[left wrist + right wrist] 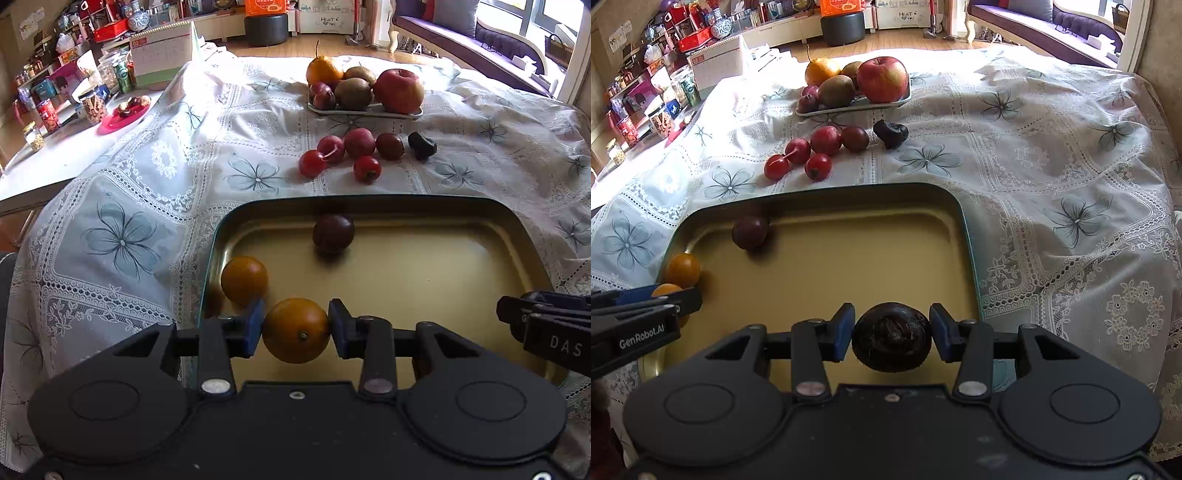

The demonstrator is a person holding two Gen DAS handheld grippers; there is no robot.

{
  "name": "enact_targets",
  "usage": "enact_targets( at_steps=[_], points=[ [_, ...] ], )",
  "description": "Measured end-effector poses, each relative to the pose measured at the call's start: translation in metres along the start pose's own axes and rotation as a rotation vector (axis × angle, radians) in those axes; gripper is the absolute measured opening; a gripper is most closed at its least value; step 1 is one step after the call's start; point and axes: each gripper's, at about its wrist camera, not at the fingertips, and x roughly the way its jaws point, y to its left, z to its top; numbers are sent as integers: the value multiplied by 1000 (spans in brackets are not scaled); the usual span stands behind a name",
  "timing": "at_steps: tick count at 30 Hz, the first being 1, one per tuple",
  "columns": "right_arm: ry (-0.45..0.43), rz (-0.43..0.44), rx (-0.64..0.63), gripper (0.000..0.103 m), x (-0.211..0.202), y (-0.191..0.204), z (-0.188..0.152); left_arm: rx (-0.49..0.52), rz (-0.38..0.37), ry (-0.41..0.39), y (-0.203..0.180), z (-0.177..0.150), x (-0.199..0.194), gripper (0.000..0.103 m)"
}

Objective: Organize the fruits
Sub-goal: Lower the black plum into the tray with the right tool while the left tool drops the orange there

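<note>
A white lace tablecloth with grey flower prints (147, 206) covers the table. At its far side stands a small pale rectangular dish (364, 110) holding a red apple (399, 90), an orange pear-shaped fruit with a stem (323, 70), two brown kiwis and two small dark red fruits. Between that dish and the near tray lie five small red round fruits (345, 151) in a loose cluster, with a black wrinkled lump (422, 146) just beside them.

The shallow gold metal tray with a dark rim (424, 266) sits nearest, and both tools hang over it, side by side. The left gripper (295, 330) is closed on a round orange fruit (295, 330), blue pads pressing its sides, above the tray's near left part. The right gripper (892, 336) clamps a dark brown wrinkled round fruit (892, 336) over the tray's near edge.

In the tray rest one orange round fruit (244, 280) against the left wall and one dark purple round fruit (333, 233) near the far wall.
</note>
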Motion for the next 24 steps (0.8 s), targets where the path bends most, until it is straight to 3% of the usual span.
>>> enact_targets(
  at_steps=[8, 14, 24],
  points=[
    [25, 9, -1, 47, 1, 0, 0, -5, -21, 42, -1, -4, 4, 47],
    [46, 10, -2, 45, 6, 0, -1, -9, -22, 24, -2, -5, -1, 47],
    [20, 0, -2, 44, 2, -2, 0, -26, -20, 41, 1, -8, 3, 47]
  ],
)
